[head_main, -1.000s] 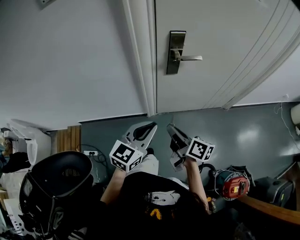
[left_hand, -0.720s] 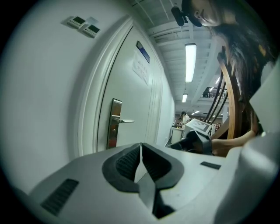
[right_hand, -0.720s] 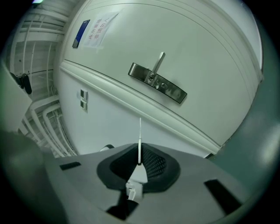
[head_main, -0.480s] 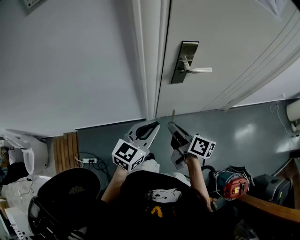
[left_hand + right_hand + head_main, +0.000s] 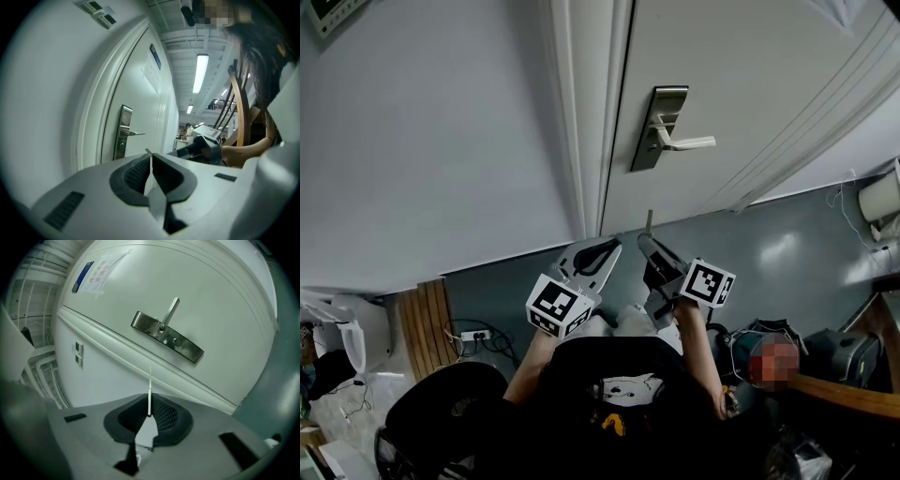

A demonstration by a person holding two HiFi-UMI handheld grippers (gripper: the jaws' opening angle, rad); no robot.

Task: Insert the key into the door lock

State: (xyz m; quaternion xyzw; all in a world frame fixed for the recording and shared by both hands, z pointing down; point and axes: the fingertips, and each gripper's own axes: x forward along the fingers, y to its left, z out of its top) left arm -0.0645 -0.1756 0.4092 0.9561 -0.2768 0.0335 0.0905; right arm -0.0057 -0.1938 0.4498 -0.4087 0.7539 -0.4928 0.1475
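The steel lock plate (image 5: 656,127) with its lever handle (image 5: 686,143) sits on the white door, up ahead of both grippers. My right gripper (image 5: 648,242) is shut on a thin metal key (image 5: 649,221) that sticks out past its tips toward the door. In the right gripper view the key (image 5: 150,389) points below the lock plate (image 5: 167,336) and stands well apart from it. My left gripper (image 5: 606,249) hangs just left of the right one, shut, with nothing seen between its jaws. The left gripper view shows the lock plate (image 5: 122,132) edge-on, far off.
The white door frame (image 5: 586,112) and a plain wall (image 5: 431,141) lie left of the lock. A black chair (image 5: 441,412), a wooden panel (image 5: 431,311) and a wall socket (image 5: 474,335) are at lower left. Dark gear (image 5: 834,370) crowds the lower right. A paper notice (image 5: 93,272) hangs on the door.
Both grippers have moved up closer to the door, and the key tip now overlaps the door's lower edge. The head view has shifted, so the chair has slid down and left.
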